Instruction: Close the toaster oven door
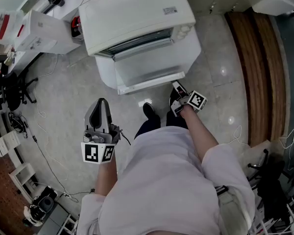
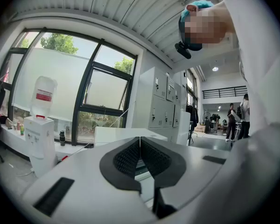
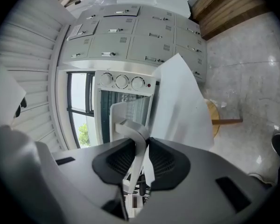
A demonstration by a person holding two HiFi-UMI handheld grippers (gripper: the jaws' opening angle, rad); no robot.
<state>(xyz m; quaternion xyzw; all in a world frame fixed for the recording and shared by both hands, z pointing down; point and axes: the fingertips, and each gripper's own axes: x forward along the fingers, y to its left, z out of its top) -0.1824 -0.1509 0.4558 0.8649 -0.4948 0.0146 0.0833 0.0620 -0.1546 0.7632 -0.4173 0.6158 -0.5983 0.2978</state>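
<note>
A white toaster oven stands on a white stand, and its glass door hangs open toward me, nearly flat. My right gripper is at the right end of the door's front edge. In the right gripper view the jaws are closed on the door's white handle bar, with the oven's three knobs above. My left gripper floats well short of the oven on the left, pointing at it. Its pads meet with nothing between them.
The oven's white stand fills the space ahead of my feet. A wooden strip runs along the right. Cables trail over the floor at left. A water dispenser stands by the window, grey lockers behind the oven.
</note>
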